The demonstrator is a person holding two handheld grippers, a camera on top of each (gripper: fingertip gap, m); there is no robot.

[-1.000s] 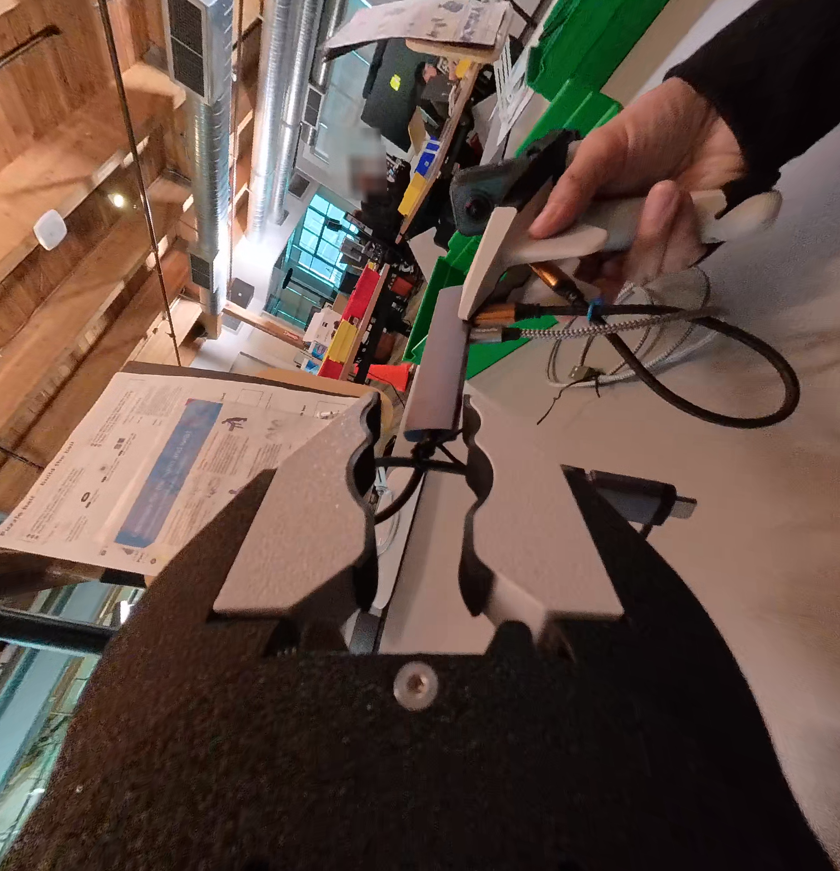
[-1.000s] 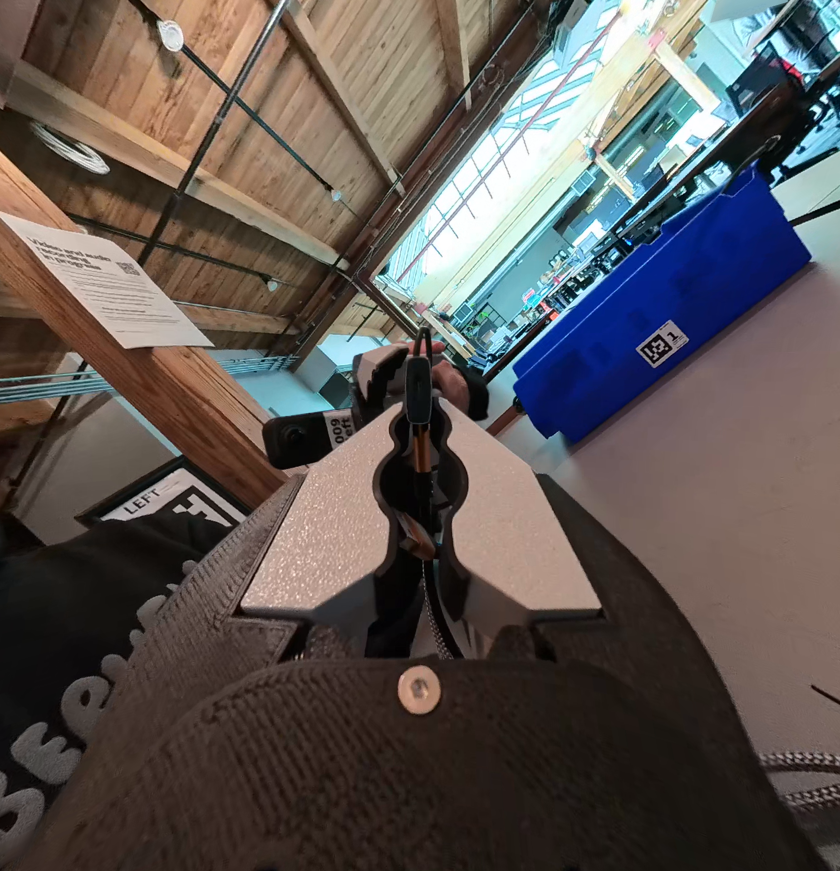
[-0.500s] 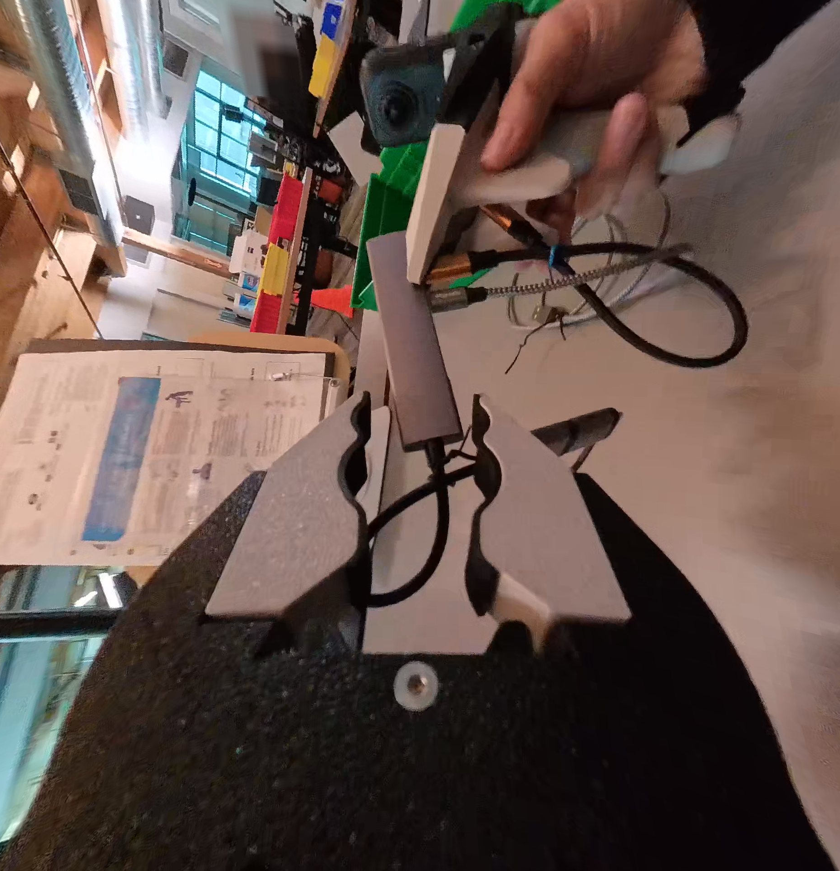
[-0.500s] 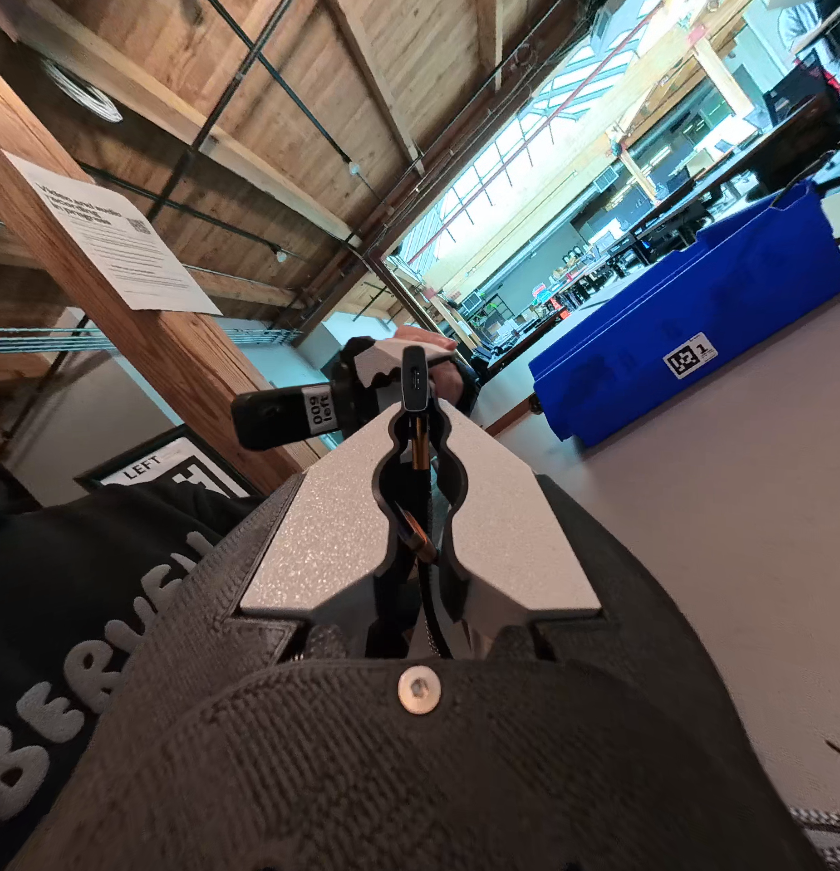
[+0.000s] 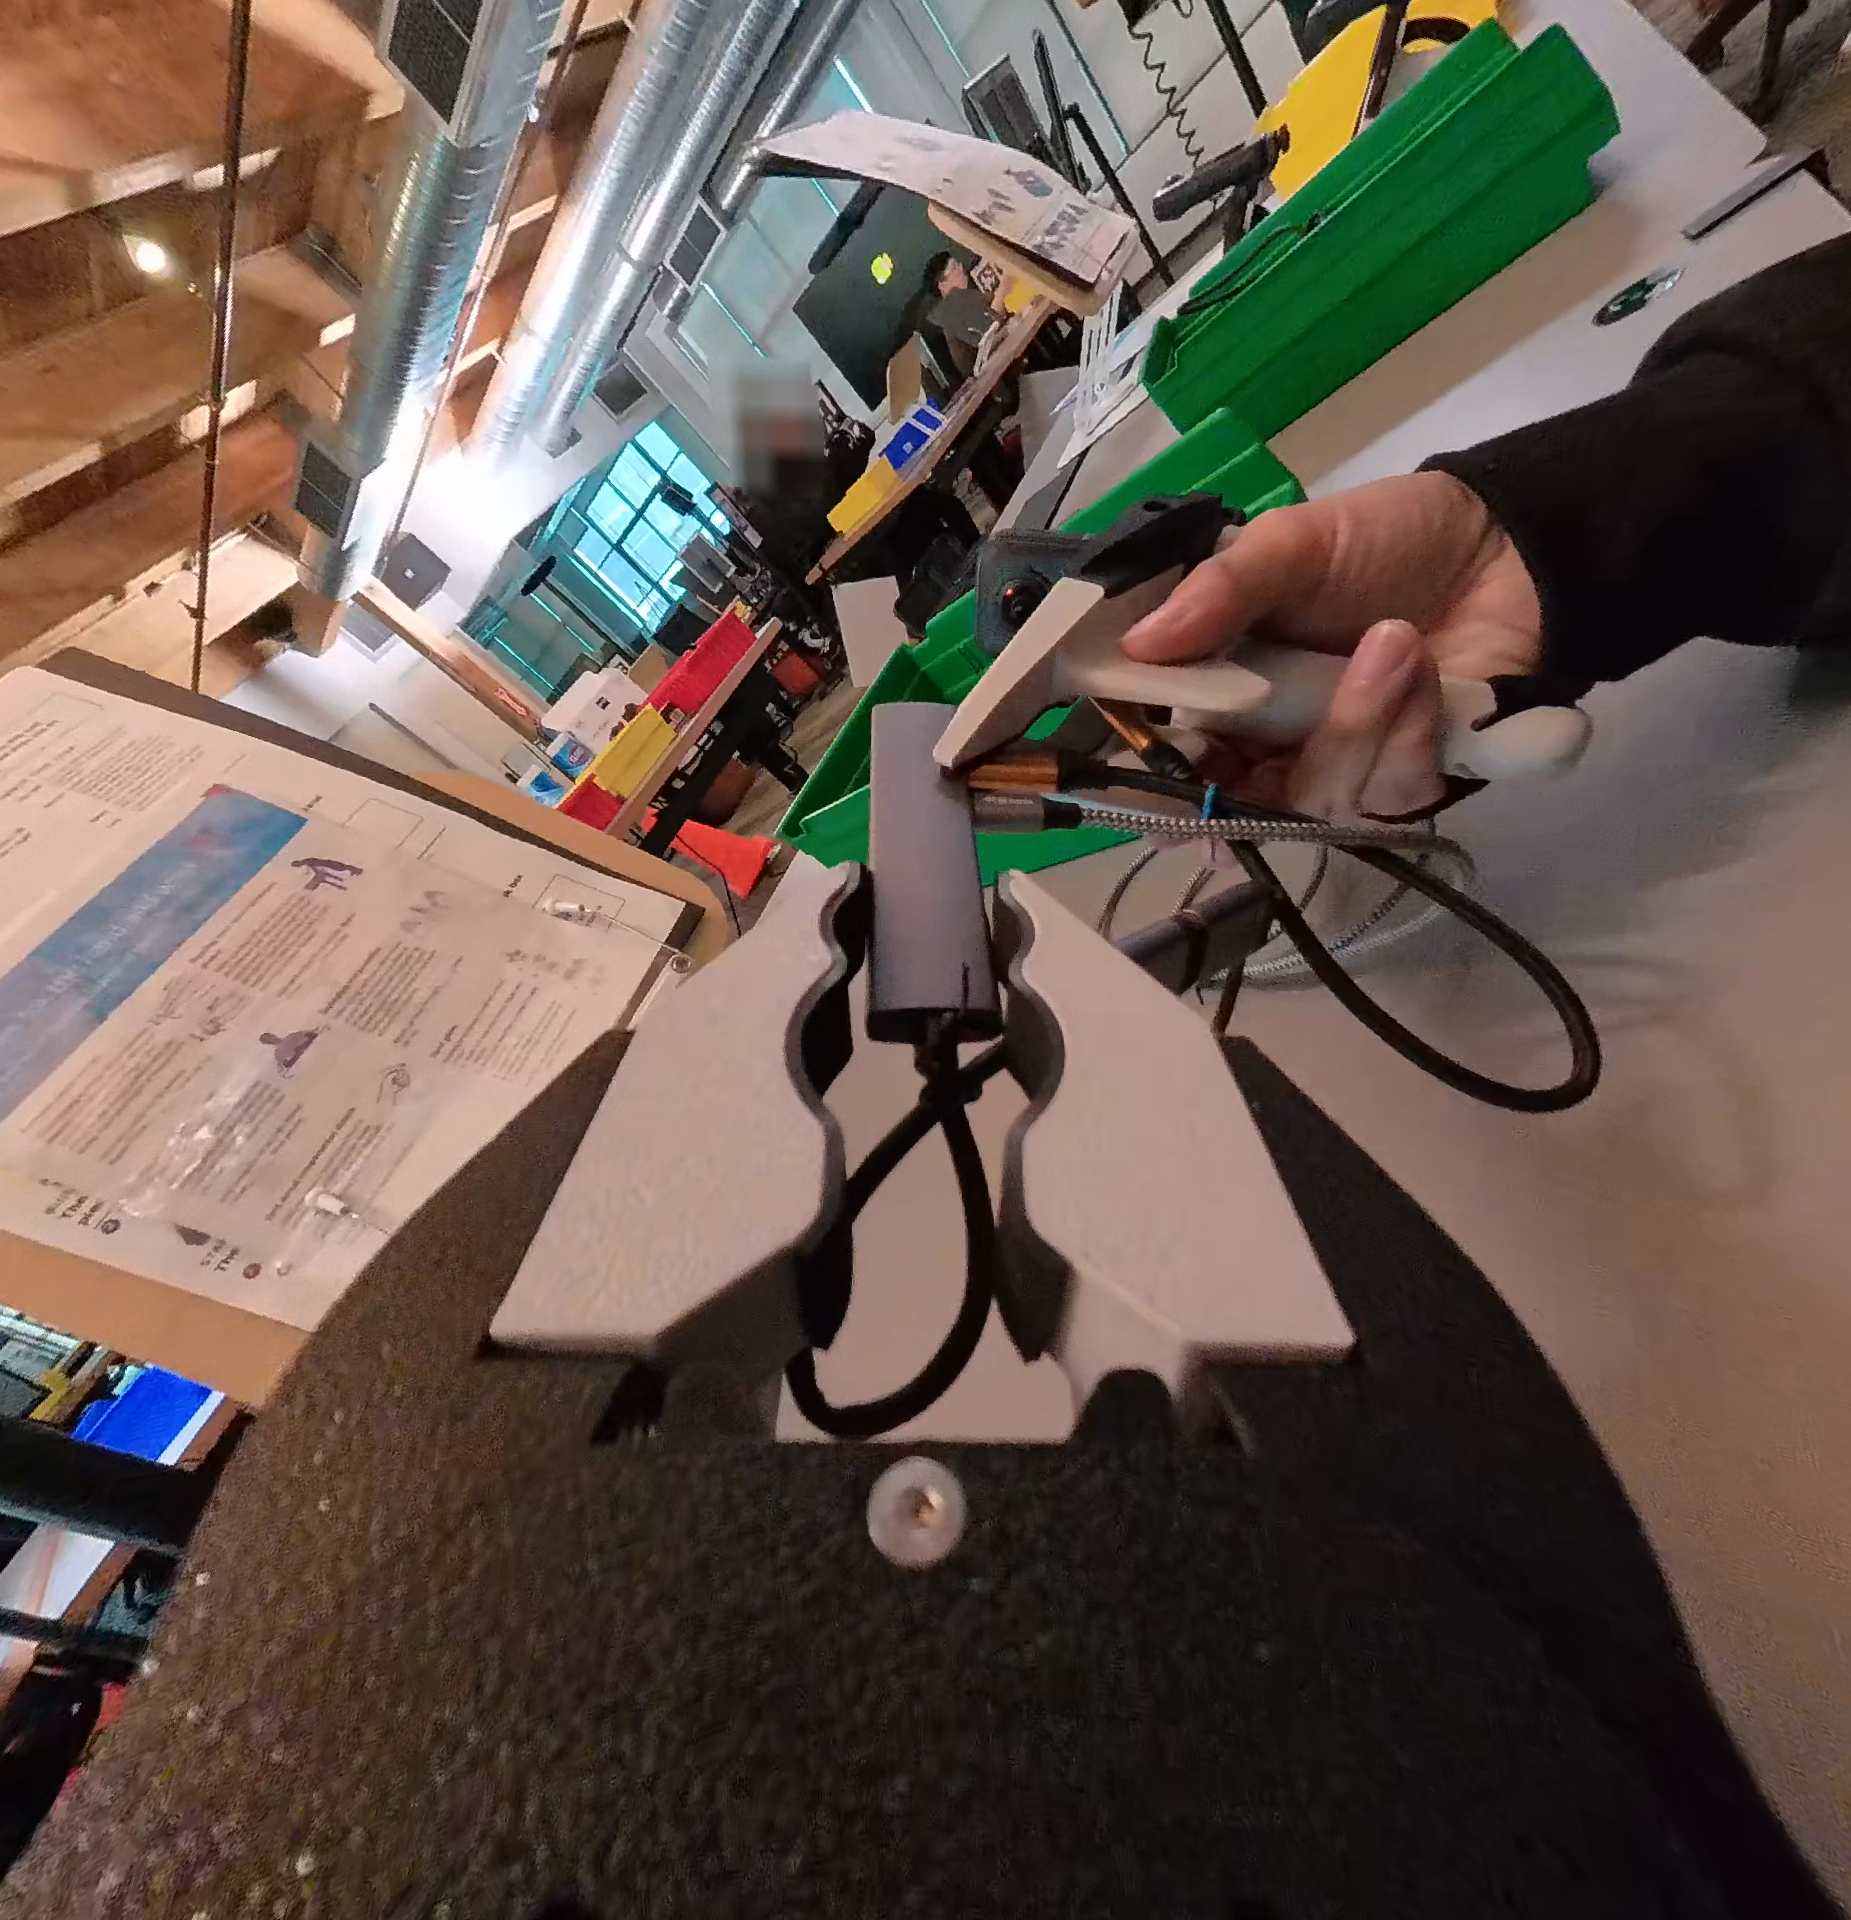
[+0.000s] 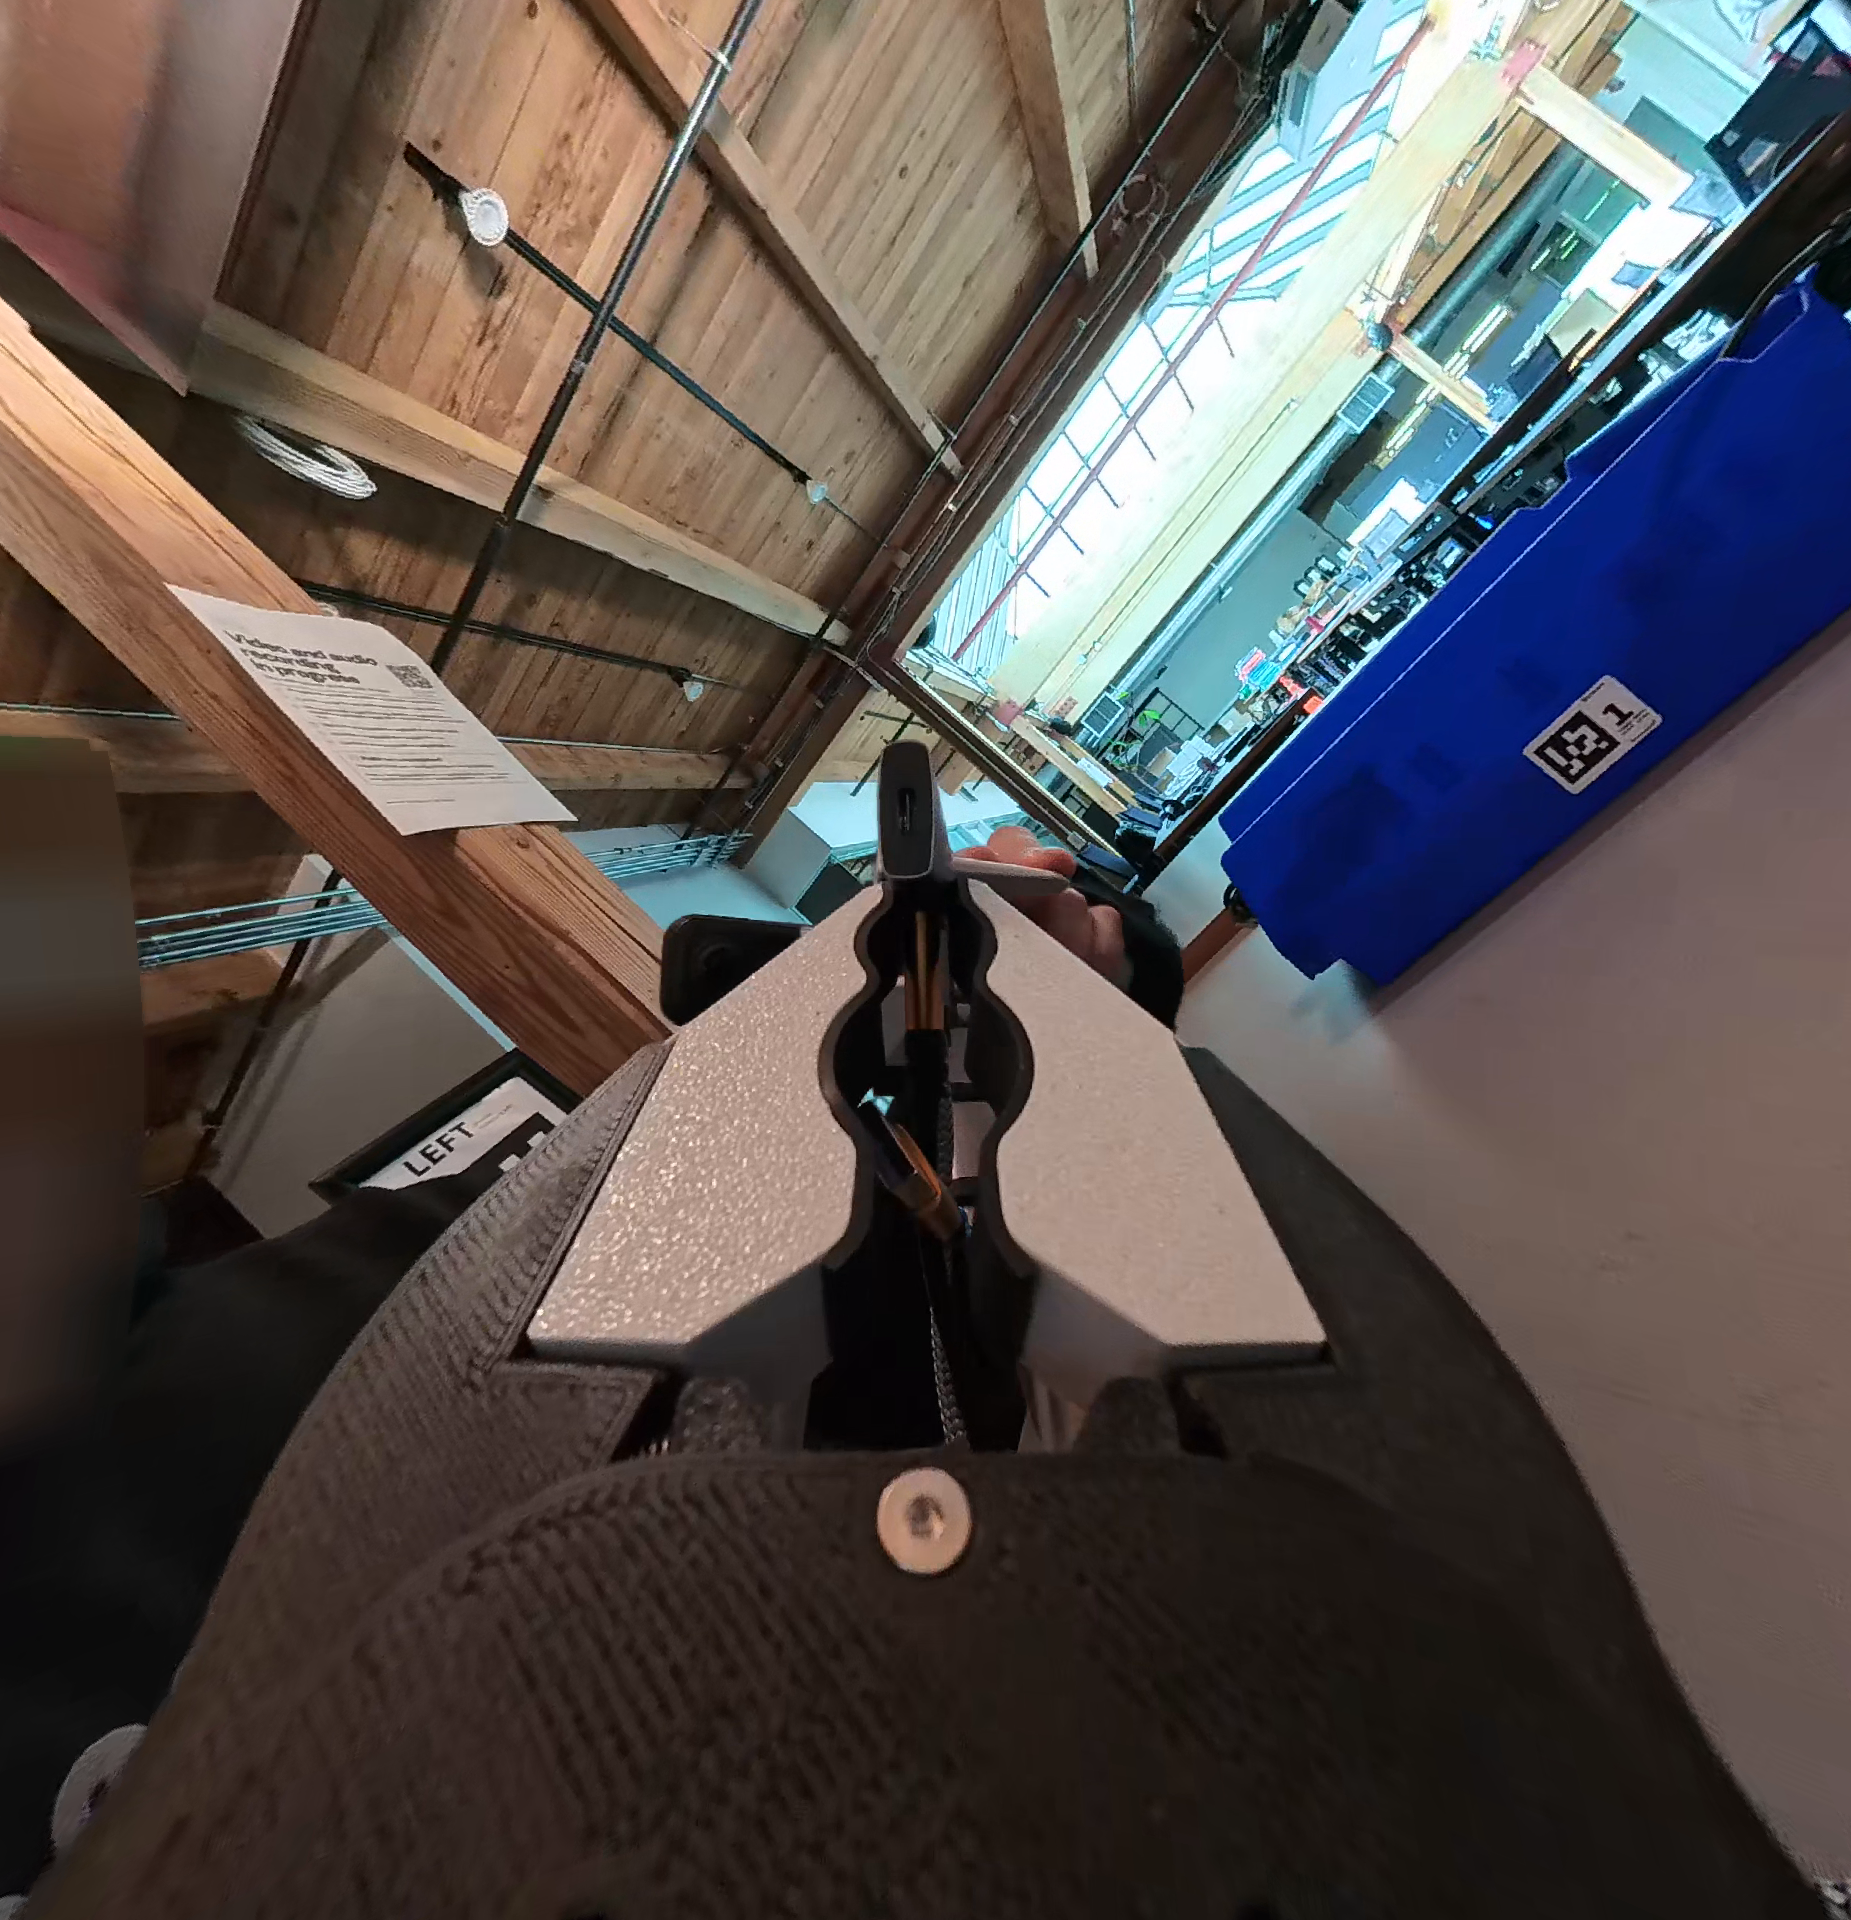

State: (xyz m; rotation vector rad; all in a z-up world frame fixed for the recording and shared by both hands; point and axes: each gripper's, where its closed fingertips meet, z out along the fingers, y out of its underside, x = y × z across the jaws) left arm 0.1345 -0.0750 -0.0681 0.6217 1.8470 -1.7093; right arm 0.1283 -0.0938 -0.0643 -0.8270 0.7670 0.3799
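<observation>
In the left wrist view my left gripper [image 5: 931, 914] is shut on the near end of a slim grey hub [image 5: 921, 831]. The hub's short black lead [image 5: 900, 1247] loops back between the fingers. My right gripper [image 5: 957, 764], held by a hand [image 5: 1347, 603], is shut on a gold-coloured plug [image 5: 1014, 774] at the hub's side. A silver braided cable [image 5: 1212, 826] joins the hub just below it. In the right wrist view my right gripper [image 6: 921, 904] pinches the gold plug [image 6: 926, 977], with the hub [image 6: 905, 821] end-on past its tips.
Green bins [image 5: 1368, 270] stand on the grey table [image 5: 1679, 1195] behind the hand. A black cable loop [image 5: 1472, 1039] lies on the table. A printed sheet on a board [image 5: 277, 987] is at the left. A blue bin [image 6: 1575, 665] and a wooden post [image 6: 277, 727] show in the right wrist view.
My left gripper opened wider, moved forward around the hub's near end and closed on it. My right gripper stayed shut on the gold plug.
</observation>
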